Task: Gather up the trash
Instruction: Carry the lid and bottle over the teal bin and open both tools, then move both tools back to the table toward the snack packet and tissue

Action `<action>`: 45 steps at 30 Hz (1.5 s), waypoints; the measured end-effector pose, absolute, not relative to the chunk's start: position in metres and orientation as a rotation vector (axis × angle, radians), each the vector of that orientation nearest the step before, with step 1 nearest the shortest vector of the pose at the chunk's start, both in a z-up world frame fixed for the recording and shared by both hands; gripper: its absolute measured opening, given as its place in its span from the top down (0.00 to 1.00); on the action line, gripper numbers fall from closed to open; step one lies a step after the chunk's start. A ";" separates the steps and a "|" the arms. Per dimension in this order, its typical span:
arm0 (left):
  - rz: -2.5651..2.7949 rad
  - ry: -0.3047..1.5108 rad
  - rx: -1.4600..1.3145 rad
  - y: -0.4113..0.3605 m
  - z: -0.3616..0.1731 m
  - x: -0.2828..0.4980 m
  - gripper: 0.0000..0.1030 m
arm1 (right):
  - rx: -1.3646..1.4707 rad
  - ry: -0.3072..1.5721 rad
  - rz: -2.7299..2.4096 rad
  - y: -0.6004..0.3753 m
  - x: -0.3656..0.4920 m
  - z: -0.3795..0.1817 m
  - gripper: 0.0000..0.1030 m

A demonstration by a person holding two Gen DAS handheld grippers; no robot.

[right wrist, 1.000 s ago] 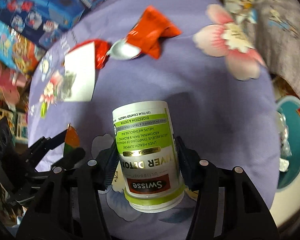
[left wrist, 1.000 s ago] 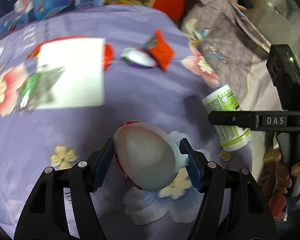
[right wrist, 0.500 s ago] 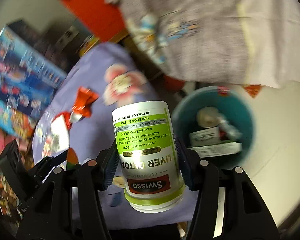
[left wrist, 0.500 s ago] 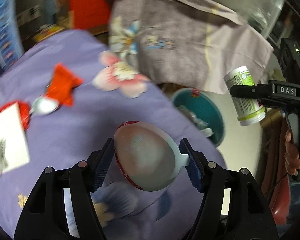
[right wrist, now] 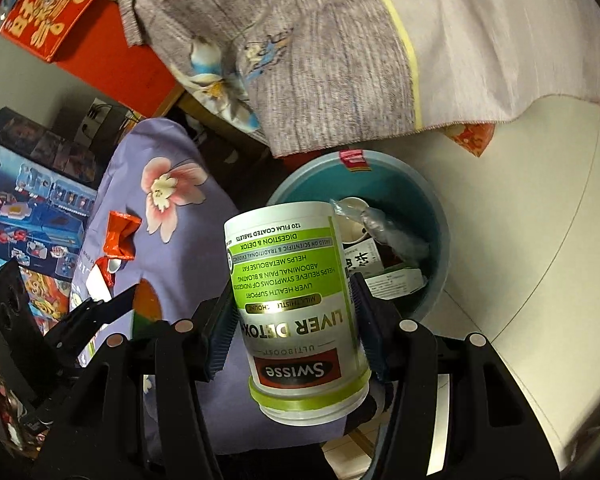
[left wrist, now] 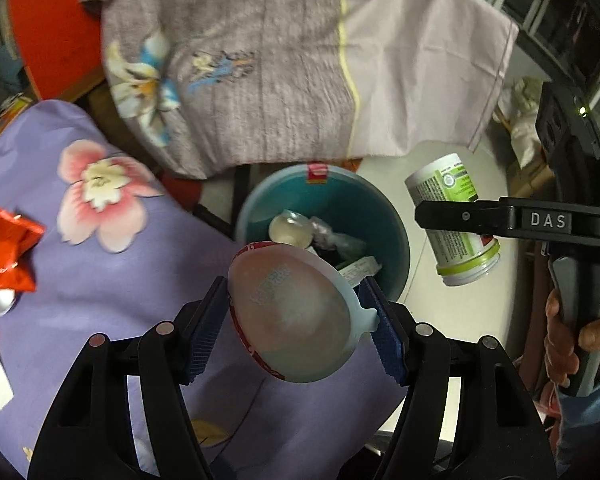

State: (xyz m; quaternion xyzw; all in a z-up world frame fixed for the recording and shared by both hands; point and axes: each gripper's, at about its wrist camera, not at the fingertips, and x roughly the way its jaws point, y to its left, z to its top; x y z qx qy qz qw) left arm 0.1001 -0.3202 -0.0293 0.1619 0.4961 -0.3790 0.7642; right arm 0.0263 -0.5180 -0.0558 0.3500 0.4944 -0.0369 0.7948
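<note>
Teal bin (left wrist: pixel 396 236) now lies nearer under cup (left wrist: pixel 296 316) and bottle (right wrist: pixel 296 300).

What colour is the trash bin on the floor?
Teal: the round plastic trash bin, clearest in the right wrist view.

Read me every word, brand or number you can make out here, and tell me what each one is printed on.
"Swisse", "ULTIBOOST", "LIVER DETOX", "MILK THISTLE", "LIVER HEALTH SUPPORT", "DIGESTION & DETOX", "120 FILM COATED TABLETS": supplement bottle, seen upside down in the right gripper.
"DAS": side of the right gripper, in the left wrist view.
Gold Chinese characters on the red box: too blurred.
Print on the carton in the teal bin and on the cup lid: unreadable.
</note>
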 end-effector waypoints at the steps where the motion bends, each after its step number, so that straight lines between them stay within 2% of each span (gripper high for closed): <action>1: -0.826 1.084 0.360 -0.325 -0.032 0.100 0.34 | 0.758 1.067 -0.079 -0.521 0.026 -0.060 0.50; 10: -0.801 1.155 0.381 -0.363 -0.064 0.118 0.32 | 0.795 1.094 -0.087 -0.536 0.033 -0.083 0.49; 16: -0.782 1.177 0.373 -0.359 -0.070 0.122 0.20 | 0.796 1.106 -0.088 -0.538 0.041 -0.088 0.49; 28: -0.757 1.195 0.308 -0.331 -0.064 0.128 0.15 | 0.784 1.121 -0.090 -0.529 0.061 -0.095 0.48; 29: -0.756 1.194 0.301 -0.328 -0.063 0.128 0.14 | 0.790 1.118 -0.089 -0.528 0.062 -0.095 0.47; 30: -0.754 1.193 0.296 -0.326 -0.062 0.128 0.14 | 0.805 1.118 -0.086 -0.527 0.064 -0.097 0.35; 31: -0.752 1.192 0.292 -0.323 -0.061 0.128 0.13 | 0.813 1.118 -0.089 -0.526 0.065 -0.097 0.29; 45: -0.741 1.219 0.251 -0.298 -0.062 0.129 0.10 | 0.796 1.148 -0.121 -0.512 0.063 -0.088 0.25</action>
